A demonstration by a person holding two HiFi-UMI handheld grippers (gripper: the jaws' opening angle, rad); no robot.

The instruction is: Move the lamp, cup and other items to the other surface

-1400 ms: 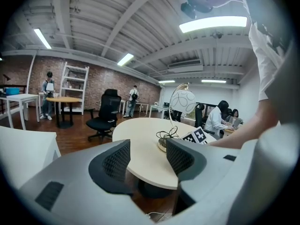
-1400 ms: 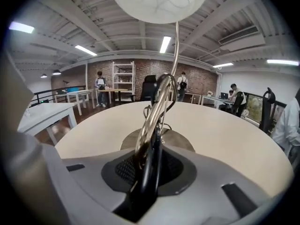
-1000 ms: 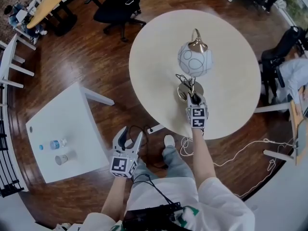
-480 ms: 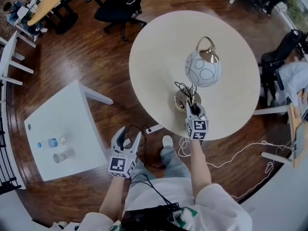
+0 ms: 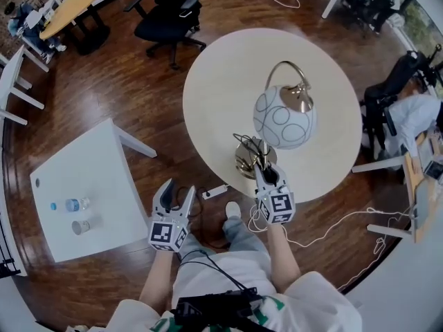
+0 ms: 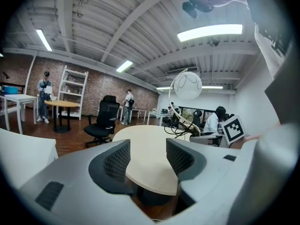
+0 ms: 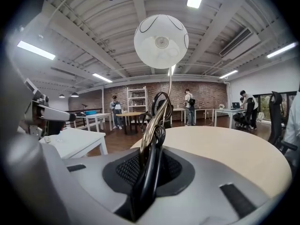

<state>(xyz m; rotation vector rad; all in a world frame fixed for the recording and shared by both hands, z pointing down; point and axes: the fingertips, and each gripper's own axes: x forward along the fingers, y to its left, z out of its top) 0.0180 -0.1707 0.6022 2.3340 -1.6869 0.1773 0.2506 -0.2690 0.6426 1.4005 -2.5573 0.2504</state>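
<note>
globe lamp (image 5: 284,117) over round table (image 5: 214,81), cup (image 5: 80,227) beside bottle (image 5: 73,205) on white table (image 5: 97,164)

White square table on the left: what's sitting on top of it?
A small clear bottle and a cup sit close together near one edge of the white square table. Nothing covers its top in the head view; what the cup holds is too small to tell.

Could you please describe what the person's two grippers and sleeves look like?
Both the left gripper and the right gripper have light grey bodies, jaws lined with black ribbed pads, and a white cube bearing black square markers. The person wears white sleeves; a black cable runs by the waist.
</note>
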